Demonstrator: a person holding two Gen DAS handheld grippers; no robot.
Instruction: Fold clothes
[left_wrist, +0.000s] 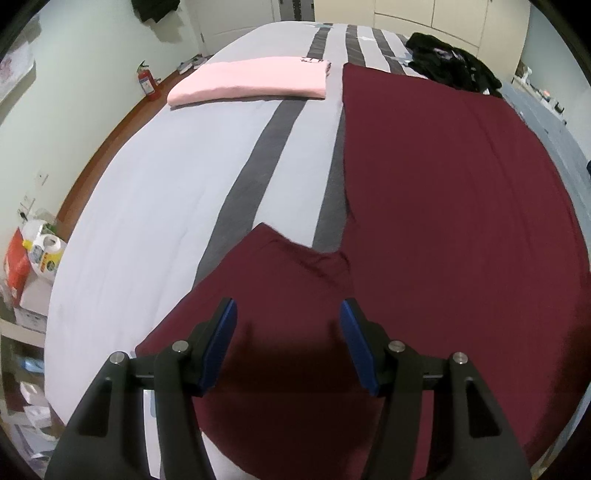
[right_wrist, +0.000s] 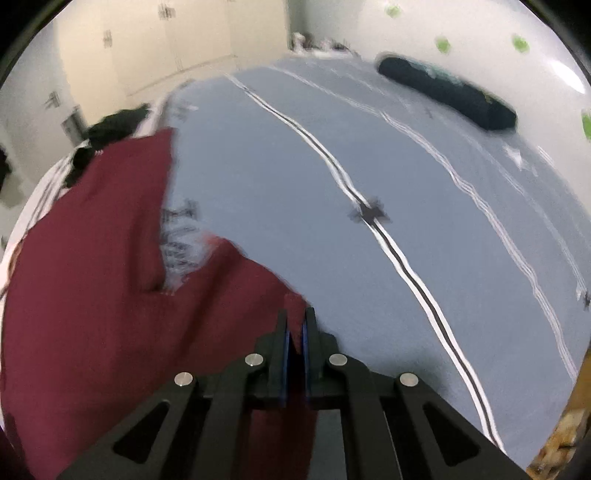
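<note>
While the bed (left_wrist: 147, 177) fills both views, I see the dark red shirt (left_wrist: 443, 192) spread flat across its right half, one sleeve (left_wrist: 280, 266) lying out to the left over the grey stripes. Beyond it a pink garment (left_wrist: 255, 79) lies folded near the far edge, and a black heap of clothes (left_wrist: 450, 62) sits at the far corner. My judgement is that the red shirt is the piece in hand, somewhere in a fold: my right gripper (right_wrist: 294, 325) is pressed together on a pinch of its edge near the other sleeve, and that view is smeared, so the gripper is likely moving. The next move would call for carrying that pinched edge across the body while keeping the cloth flat. My left gripper (left_wrist: 288, 312) hangs low over the near part of the shirt, fingers spread wide, holding nothing, pointing up the bed, placed to take the left sleeve or shoulder
</note>
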